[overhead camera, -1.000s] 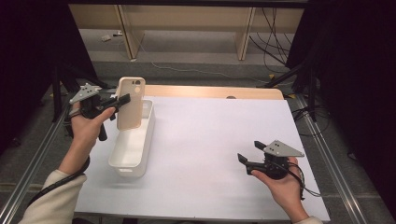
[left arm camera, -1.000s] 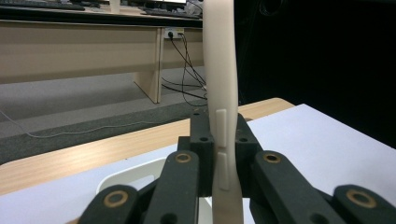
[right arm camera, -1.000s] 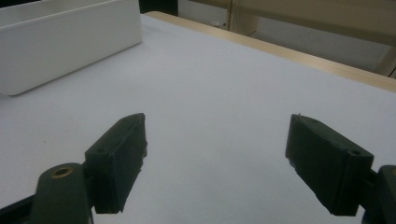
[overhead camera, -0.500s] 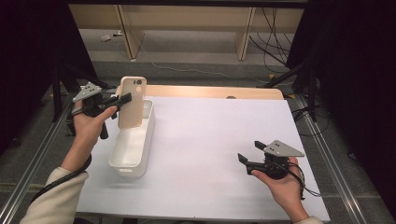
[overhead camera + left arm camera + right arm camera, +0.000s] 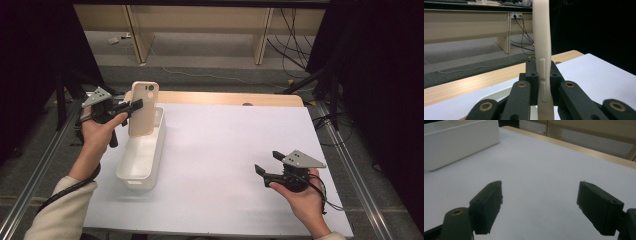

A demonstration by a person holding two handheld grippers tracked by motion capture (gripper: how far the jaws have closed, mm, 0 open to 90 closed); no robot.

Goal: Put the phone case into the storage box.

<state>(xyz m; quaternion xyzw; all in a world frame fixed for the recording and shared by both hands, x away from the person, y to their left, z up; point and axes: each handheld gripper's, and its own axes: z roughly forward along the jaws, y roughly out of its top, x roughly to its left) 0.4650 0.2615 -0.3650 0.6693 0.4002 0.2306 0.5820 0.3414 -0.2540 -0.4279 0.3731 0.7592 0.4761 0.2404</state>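
A cream phone case (image 5: 143,108) stands upright over the far end of a white rectangular bin (image 5: 141,155) at the table's left. My left gripper (image 5: 134,105) is shut on the case's edge, holding it above the bin. In the left gripper view the case (image 5: 542,50) rises edge-on between the two black jaws, its side buttons showing, with my left gripper (image 5: 541,75) clamped on it. My right gripper (image 5: 266,163) rests in a hand at the front right, open, with nothing between its jaws. In the right gripper view, my right gripper (image 5: 540,202) has its jaws spread over bare white table.
The white table (image 5: 230,145) has a wooden strip (image 5: 225,98) along its far edge. The white bin (image 5: 456,142) sits far left in the right gripper view. Metal rails (image 5: 350,175) run along both sides. Desk legs and cables lie on the floor beyond.
The left gripper with the phone case has shifted slightly toward the right and far side over the bin. The right gripper has stayed where it was.
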